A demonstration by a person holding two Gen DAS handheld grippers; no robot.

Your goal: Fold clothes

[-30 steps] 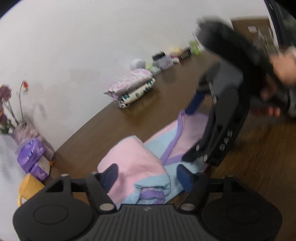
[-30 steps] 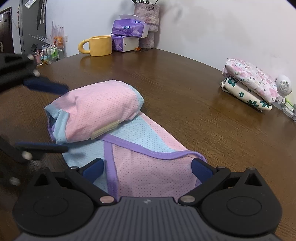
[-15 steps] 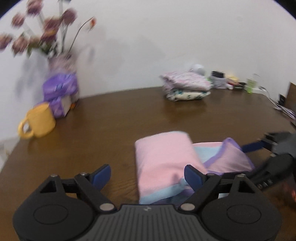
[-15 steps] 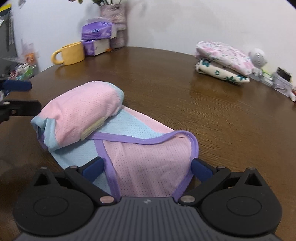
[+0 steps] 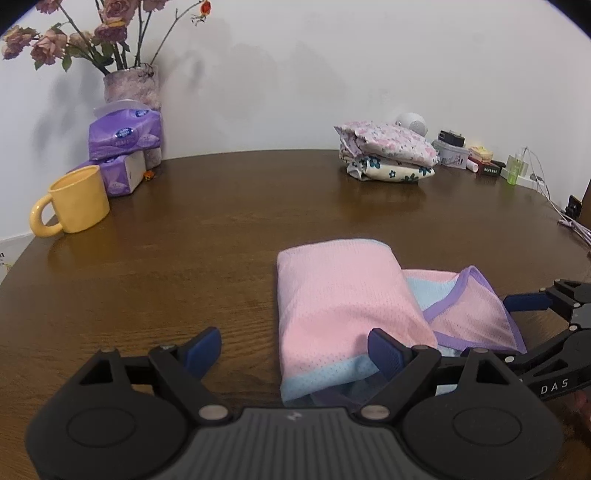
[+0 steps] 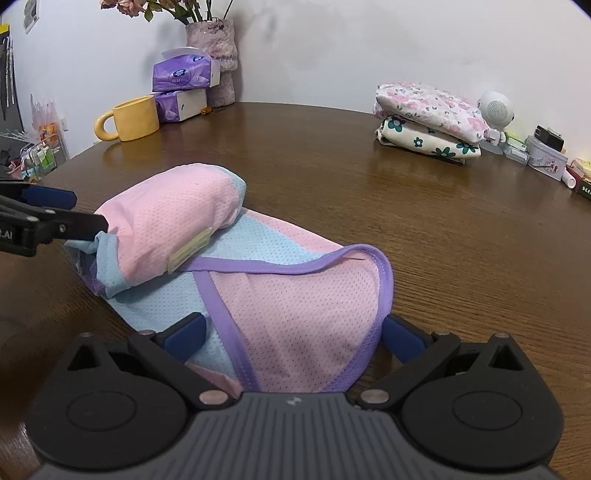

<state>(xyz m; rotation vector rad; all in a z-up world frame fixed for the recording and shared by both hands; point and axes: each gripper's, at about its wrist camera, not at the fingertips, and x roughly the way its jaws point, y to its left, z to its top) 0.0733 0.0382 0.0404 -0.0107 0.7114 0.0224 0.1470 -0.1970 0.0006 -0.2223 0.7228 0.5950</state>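
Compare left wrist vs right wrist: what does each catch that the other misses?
Left wrist only: the full rose bouquet above the vase, a green bottle and cables at the table's far right, and the right tongs open at the garment's purple-trimmed end.

Right wrist only: a cream tag on the rolled part, the shelf clutter at far left, and the left tongs open by the roll.

Both: the pink-and-blue mesh garment, yellow mug, purple tissue packs, folded floral clothes, white speaker.
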